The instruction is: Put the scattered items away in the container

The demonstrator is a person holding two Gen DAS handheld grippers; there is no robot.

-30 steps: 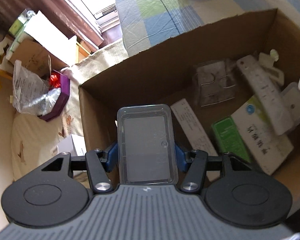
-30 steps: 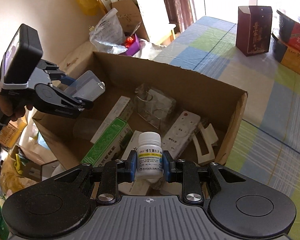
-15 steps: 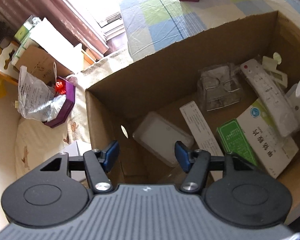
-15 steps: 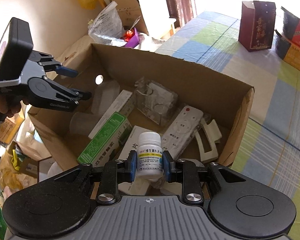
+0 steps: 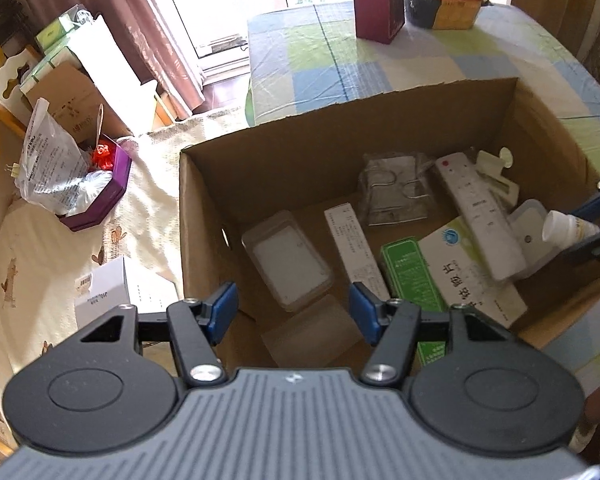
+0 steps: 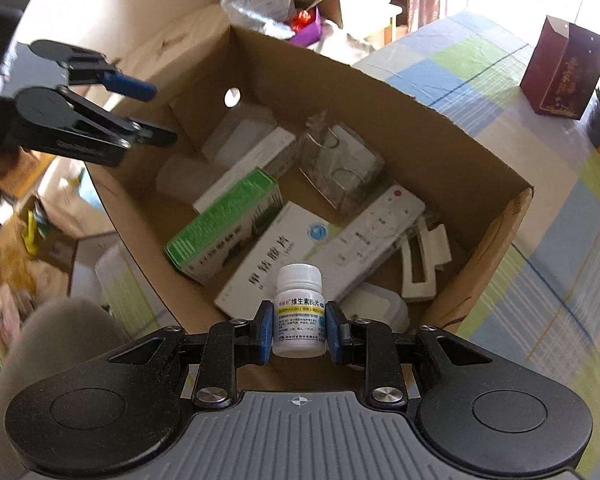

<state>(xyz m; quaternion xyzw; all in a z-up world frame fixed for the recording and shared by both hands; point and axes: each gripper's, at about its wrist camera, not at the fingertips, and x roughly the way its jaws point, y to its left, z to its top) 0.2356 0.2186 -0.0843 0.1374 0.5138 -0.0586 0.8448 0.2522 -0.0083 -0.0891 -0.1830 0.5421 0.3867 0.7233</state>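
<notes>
Cardboard box (image 6: 416, 152); bottle (image 6: 299, 312) labelled "维生素B1片"

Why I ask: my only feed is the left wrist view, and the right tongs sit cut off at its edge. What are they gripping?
Observer: A small white plastic pill bottle, upright between the right tongs, whose blue pads press on its printed label.
Operator: Is it over the box?
Observer: It appears so. It hangs inside the near corner of the brown cardboard box, above a white rounded-lid container.
Operator: How do my tongs look from there?
Observer: The left tongs are open and empty, over the box's opposite side.
</notes>
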